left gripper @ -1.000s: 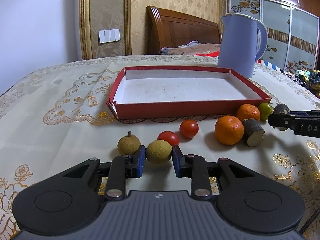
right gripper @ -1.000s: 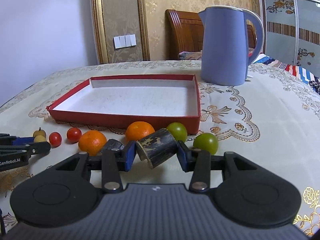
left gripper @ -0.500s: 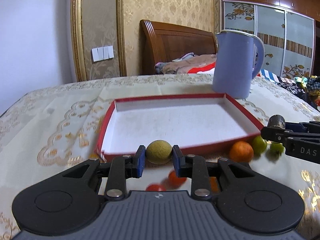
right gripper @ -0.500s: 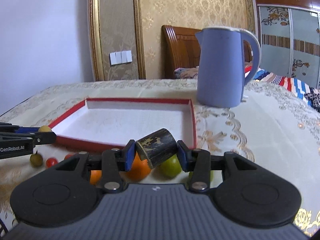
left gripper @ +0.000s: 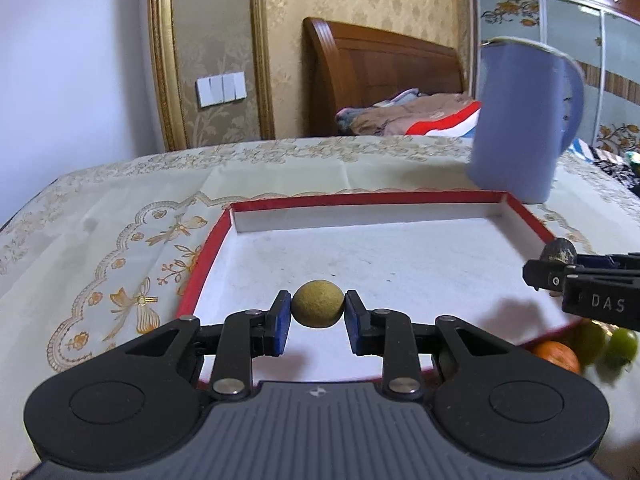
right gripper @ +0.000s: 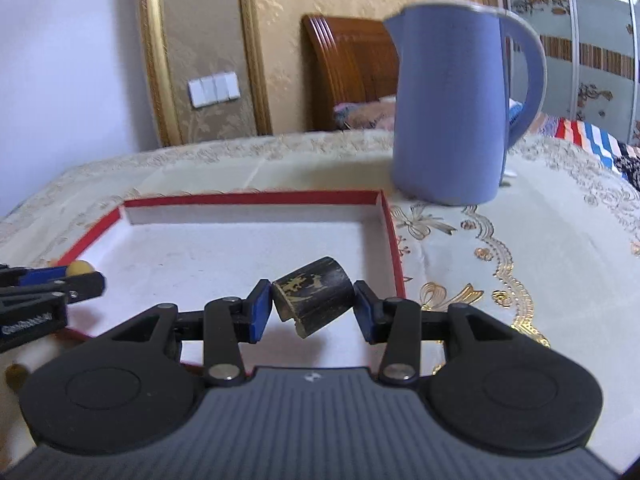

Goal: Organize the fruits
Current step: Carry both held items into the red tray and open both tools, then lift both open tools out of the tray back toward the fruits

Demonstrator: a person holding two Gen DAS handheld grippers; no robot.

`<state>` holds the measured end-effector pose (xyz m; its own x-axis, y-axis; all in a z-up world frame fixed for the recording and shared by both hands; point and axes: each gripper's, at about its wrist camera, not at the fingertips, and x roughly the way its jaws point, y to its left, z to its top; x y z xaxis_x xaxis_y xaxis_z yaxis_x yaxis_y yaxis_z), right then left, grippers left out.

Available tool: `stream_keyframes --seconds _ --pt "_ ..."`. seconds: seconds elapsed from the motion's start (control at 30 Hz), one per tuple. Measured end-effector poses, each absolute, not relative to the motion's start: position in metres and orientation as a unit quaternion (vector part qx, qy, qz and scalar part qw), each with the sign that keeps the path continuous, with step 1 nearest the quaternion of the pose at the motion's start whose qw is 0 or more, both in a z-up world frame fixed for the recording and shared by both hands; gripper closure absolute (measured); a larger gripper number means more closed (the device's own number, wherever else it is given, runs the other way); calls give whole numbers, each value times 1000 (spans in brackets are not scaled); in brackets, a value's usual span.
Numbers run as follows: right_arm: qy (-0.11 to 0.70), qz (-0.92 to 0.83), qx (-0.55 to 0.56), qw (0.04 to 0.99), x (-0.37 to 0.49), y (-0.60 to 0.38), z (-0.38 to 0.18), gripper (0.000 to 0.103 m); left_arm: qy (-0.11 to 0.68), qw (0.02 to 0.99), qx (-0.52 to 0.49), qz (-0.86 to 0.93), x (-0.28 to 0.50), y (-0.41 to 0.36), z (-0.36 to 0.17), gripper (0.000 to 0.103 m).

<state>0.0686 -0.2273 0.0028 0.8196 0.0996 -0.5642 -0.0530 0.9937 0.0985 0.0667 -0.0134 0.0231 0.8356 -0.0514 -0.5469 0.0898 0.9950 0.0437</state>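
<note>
My left gripper (left gripper: 318, 320) is shut on a round tan longan (left gripper: 318, 304) and holds it over the near left part of the red tray (left gripper: 208, 252). My right gripper (right gripper: 313, 314) is shut on a dark sugarcane piece (right gripper: 314, 300) and holds it over the tray's near right part (right gripper: 394, 248). The right gripper also shows at the right of the left wrist view (left gripper: 560, 268). The left gripper also shows at the left of the right wrist view (right gripper: 86, 278). An orange (left gripper: 558, 354) and green fruits (left gripper: 622, 344) lie on the cloth in front of the tray.
A blue kettle (right gripper: 452, 108) stands behind the tray's far right corner. A longan (right gripper: 16, 374) lies on the cloth at the left. The embroidered tablecloth (left gripper: 100, 240) covers the table. A wooden headboard (left gripper: 380, 80) and bedding stand behind.
Both grippers have risen and moved forward over the tray, each holding its item. The loose fruits have dropped out of the middle of both views.
</note>
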Motion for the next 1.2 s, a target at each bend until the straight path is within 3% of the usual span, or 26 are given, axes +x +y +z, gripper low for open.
stream_keyframes --seconds 0.47,0.83,0.9,0.93,1.03,1.1,1.2 --pt "336 37 46 940 102 -222 -13 61 334 942 20 -19 107 -9 2 75" --pt "331 38 42 942 101 -221 -14 61 325 945 30 -14 104 -11 -1 74" --pt "329 40 38 943 100 -219 -14 57 323 946 32 -12 104 -12 -1 73" --pt "326 40 37 944 98 -219 -14 51 321 946 33 -11 103 -12 -1 68" --pt "313 33 32 949 93 -218 -12 39 315 949 24 -11 101 -9 0 37" --pt "304 32 28 952 89 -217 -10 37 300 954 23 -11 96 -8 3 36" --pt "290 26 28 956 83 -217 -9 26 284 958 28 -11 88 -9 7 28"
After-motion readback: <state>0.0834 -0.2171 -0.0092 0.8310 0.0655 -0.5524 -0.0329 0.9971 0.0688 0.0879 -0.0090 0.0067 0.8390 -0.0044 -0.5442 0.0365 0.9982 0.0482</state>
